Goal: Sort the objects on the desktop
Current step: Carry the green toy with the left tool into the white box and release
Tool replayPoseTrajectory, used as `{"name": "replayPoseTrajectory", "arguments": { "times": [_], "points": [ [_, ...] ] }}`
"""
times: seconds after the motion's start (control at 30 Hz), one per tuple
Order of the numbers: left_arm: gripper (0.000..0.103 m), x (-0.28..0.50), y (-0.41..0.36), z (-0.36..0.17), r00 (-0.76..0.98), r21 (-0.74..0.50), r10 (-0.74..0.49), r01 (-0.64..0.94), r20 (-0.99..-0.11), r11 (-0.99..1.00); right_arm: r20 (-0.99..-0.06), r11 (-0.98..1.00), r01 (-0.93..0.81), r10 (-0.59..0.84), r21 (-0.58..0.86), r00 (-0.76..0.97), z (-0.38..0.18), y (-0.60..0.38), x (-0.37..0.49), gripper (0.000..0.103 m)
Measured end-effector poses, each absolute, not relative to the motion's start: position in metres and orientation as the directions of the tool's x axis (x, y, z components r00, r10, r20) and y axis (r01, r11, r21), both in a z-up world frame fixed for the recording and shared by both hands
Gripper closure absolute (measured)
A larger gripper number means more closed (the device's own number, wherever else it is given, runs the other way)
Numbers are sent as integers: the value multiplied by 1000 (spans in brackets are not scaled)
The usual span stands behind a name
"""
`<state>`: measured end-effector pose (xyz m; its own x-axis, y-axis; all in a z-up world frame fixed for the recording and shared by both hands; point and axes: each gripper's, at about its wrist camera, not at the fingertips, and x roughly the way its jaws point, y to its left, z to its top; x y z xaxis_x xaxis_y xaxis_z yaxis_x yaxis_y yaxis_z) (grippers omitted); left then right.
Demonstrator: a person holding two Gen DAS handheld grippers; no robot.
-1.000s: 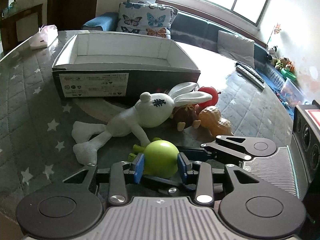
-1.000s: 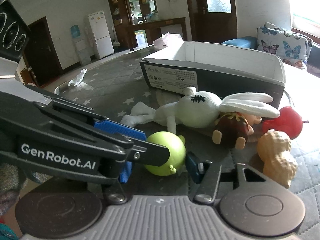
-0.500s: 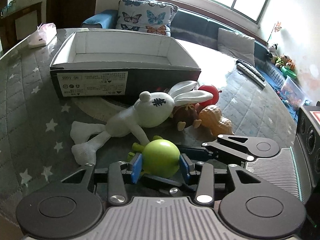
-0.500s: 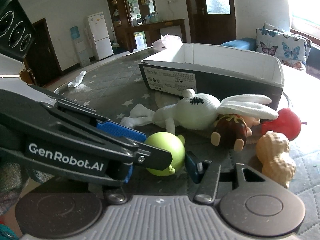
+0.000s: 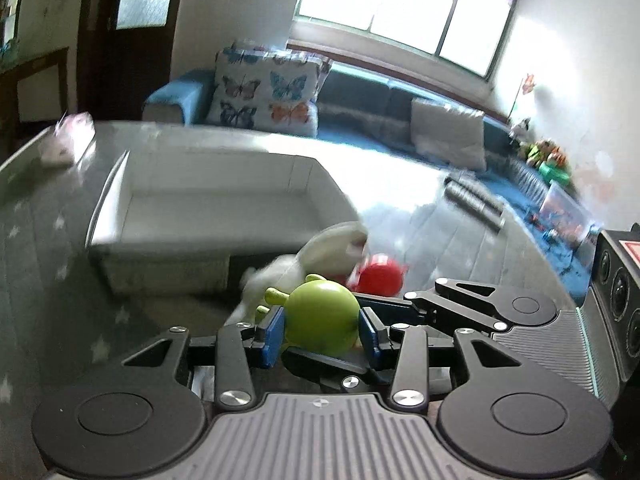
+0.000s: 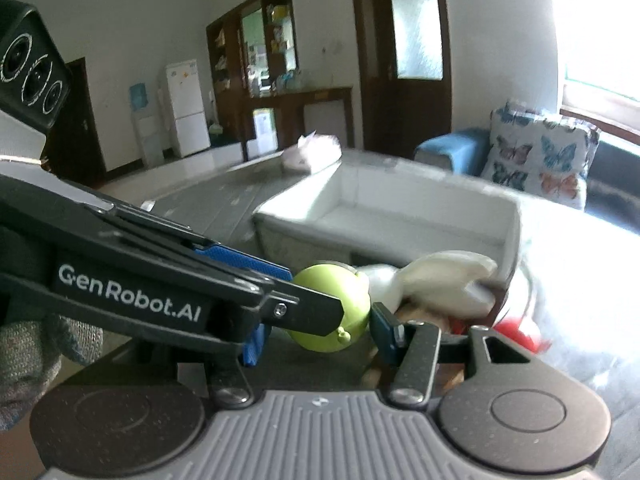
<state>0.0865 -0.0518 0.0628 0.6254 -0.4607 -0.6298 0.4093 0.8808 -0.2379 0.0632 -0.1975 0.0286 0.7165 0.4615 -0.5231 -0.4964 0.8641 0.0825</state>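
A round green toy [image 5: 320,316] hangs above the grey star-patterned table [image 5: 60,260]. My left gripper [image 5: 320,330] is shut on it, one blue pad on each side. My right gripper [image 6: 320,336] crosses it and also closes on the toy [image 6: 352,304]; its left pad is partly hidden behind a left-gripper finger [image 6: 312,312]. Just past the toy lie a white plush rabbit [image 5: 332,248] and a red apple toy [image 5: 380,280]. Behind them stands an open white-lined box [image 5: 160,268]; what shows of its inside is bare.
A tissue pack [image 5: 68,144] lies at the table's far left. Two remotes [image 5: 476,204] lie at the far right. A blue sofa with a butterfly cushion [image 5: 264,96] runs behind the table. A gloved hand [image 6: 32,352] holds the left gripper.
Both grippers have risen together with the green toy, which has left the table. The box and the other toys now sit lower and closer in both blurred views.
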Motion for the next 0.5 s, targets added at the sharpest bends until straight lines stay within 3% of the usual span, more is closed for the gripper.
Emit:
{"name": "replayPoseTrajectory", "arguments": {
  "times": [0.27, 0.5],
  "points": [
    [59, 148, -71, 76, 624, -265, -511, 448, -591, 854, -501, 894, -448, 398, 24, 768, 49, -211, 115, 49],
    [59, 222, -76, 54, 586, -350, -537, 409, -607, 843, -555, 906, -423, 348, -9, 755, 39, -212, 185, 49]
  ]
}}
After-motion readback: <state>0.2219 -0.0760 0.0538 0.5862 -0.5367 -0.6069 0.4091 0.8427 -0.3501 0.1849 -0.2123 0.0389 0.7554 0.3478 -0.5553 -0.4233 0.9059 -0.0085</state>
